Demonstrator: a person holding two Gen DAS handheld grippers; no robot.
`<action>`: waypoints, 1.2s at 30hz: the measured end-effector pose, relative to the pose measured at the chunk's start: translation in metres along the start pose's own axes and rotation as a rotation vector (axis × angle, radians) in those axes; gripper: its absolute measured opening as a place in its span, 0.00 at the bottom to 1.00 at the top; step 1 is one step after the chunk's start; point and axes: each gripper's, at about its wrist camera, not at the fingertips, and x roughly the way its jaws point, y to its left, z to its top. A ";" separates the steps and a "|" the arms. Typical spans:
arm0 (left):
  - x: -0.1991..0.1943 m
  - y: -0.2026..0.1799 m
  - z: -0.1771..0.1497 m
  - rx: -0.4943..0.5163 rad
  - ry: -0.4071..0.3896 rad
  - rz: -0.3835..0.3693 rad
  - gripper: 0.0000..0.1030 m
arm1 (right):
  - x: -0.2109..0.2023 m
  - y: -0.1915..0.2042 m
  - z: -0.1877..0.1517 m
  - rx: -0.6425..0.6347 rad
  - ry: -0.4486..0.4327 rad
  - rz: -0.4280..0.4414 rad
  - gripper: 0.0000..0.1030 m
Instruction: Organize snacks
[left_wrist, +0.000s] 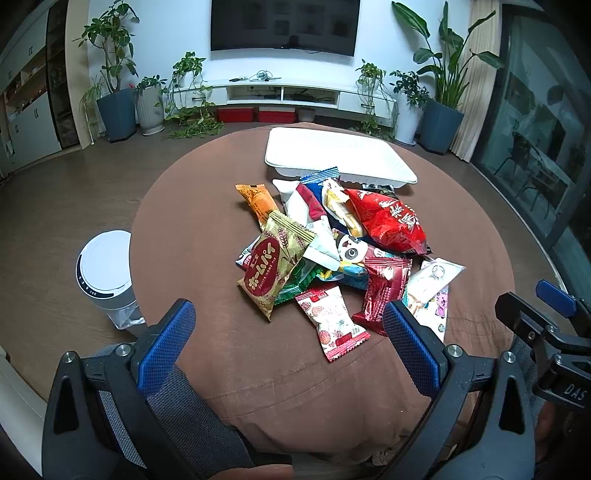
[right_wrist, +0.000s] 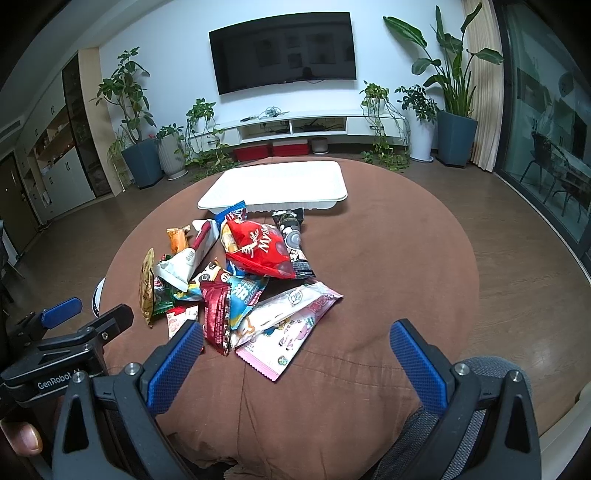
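A heap of snack packets (left_wrist: 332, 240) lies in the middle of the round brown table (left_wrist: 207, 206); it also shows in the right wrist view (right_wrist: 240, 277). On top is a big red bag (left_wrist: 388, 221), which also shows in the right wrist view (right_wrist: 262, 251). A gold packet (left_wrist: 275, 258) lies at the left and a pink-white packet (right_wrist: 284, 328) at the near right. An empty white tray (left_wrist: 332, 155) stands behind the heap and shows in the right wrist view too (right_wrist: 280, 184). My left gripper (left_wrist: 288, 321) is open, just short of the heap. My right gripper (right_wrist: 295, 341) is open, over the table's near edge.
A white bin (left_wrist: 105, 273) stands on the floor left of the table. The right gripper's body (left_wrist: 546, 328) is close on the left one's right side. Potted plants and a TV cabinet line the far wall.
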 end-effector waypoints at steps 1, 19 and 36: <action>0.000 0.000 0.000 0.000 0.000 0.000 1.00 | 0.000 0.000 0.000 0.000 0.000 -0.001 1.00; 0.000 -0.001 0.000 0.002 0.001 0.001 1.00 | 0.001 0.000 -0.001 -0.001 0.004 -0.002 1.00; 0.002 0.000 -0.001 0.002 0.003 0.003 1.00 | 0.003 -0.001 -0.001 -0.002 0.007 -0.004 1.00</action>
